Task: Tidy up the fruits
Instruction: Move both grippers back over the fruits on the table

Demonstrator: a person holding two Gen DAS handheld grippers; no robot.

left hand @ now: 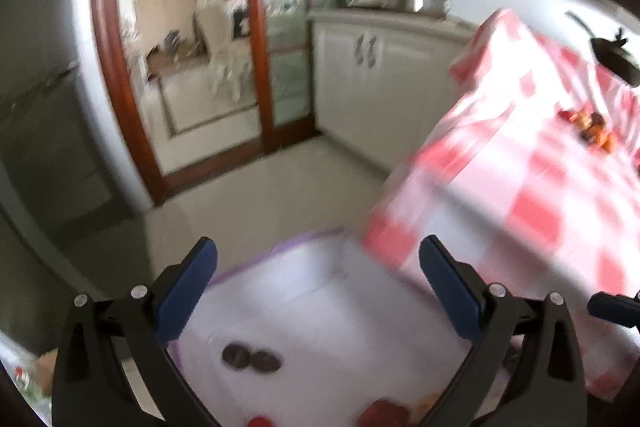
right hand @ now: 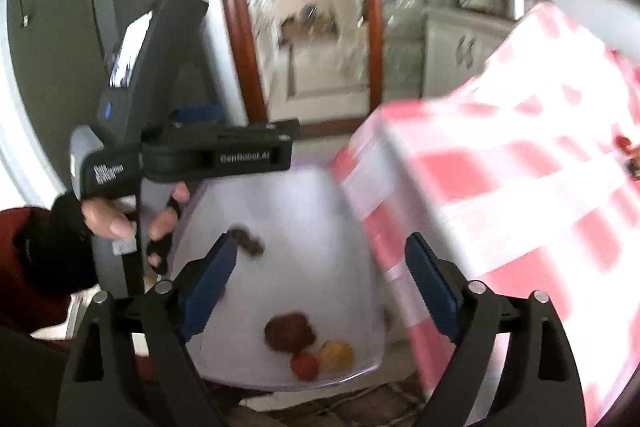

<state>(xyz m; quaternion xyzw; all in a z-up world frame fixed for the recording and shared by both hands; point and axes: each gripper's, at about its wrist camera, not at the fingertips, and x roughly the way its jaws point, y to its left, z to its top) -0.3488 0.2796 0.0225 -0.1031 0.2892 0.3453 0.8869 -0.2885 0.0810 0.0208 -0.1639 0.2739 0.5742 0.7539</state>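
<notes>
A white tray with a purple rim (left hand: 320, 291) (right hand: 304, 227) sits low beside the table. It holds two dark round fruits (left hand: 250, 358) (right hand: 248, 241), a brown-red fruit (right hand: 289, 331), a yellow one (right hand: 337, 355) and a small red one (right hand: 304, 367). My left gripper (left hand: 318, 285) is open and empty above the tray. My right gripper (right hand: 320, 279) is open and empty above it too. More fruits (left hand: 592, 129) (right hand: 630, 155) lie on the red-and-white checked tablecloth (left hand: 520, 167) (right hand: 520, 167). Both views are blurred.
The left gripper's body and gloved hand (right hand: 168, 155) are left of the tray in the right wrist view. A black pan (left hand: 612, 55) lies at the table's far end. White cabinets (left hand: 368, 79) and a wood-framed glass door (left hand: 260, 27) stand behind.
</notes>
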